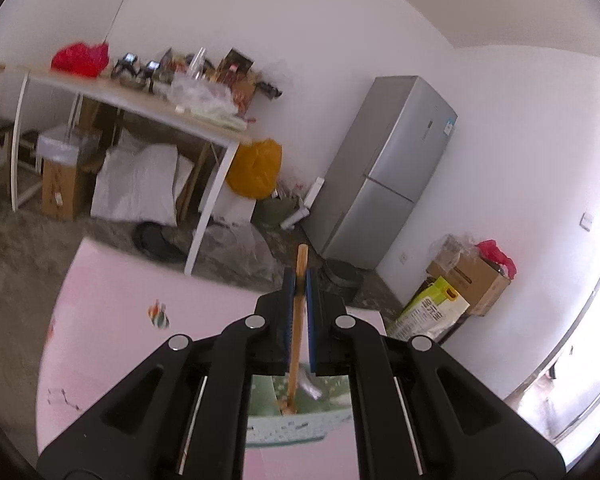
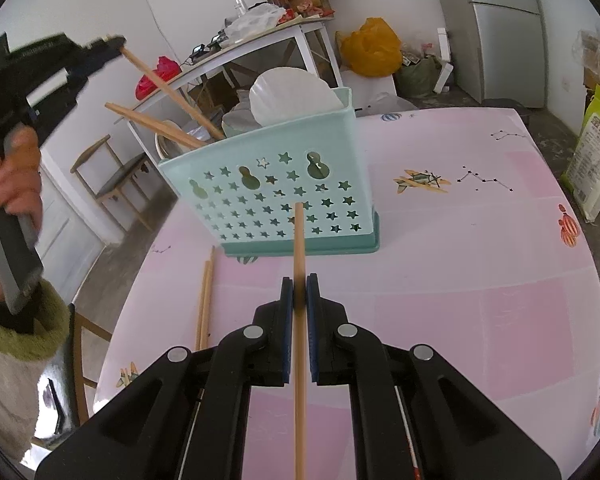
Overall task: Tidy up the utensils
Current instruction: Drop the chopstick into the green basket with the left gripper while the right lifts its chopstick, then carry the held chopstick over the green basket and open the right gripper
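A mint-green utensil holder (image 2: 284,184) with star holes stands on the pink table (image 2: 460,280). My left gripper (image 1: 300,280) is shut on a wooden chopstick (image 1: 298,320) whose lower end dips into the holder (image 1: 288,428) below. In the right wrist view the left gripper (image 2: 108,46) is up at the left, its chopstick (image 2: 172,92) slanting down into the holder. Other chopsticks (image 2: 156,126) lean in the holder. My right gripper (image 2: 300,286) is shut on another chopstick (image 2: 299,300), pointing at the holder's front. Two chopsticks (image 2: 205,300) lie on the table at left.
White dishes (image 2: 292,96) stand behind the holder. A cluttered side table (image 1: 140,100), a grey fridge (image 1: 388,168), a yellow bag (image 1: 256,168) and boxes (image 1: 468,280) are on the floor beyond. A bag (image 2: 592,160) stands beside the table's right edge.
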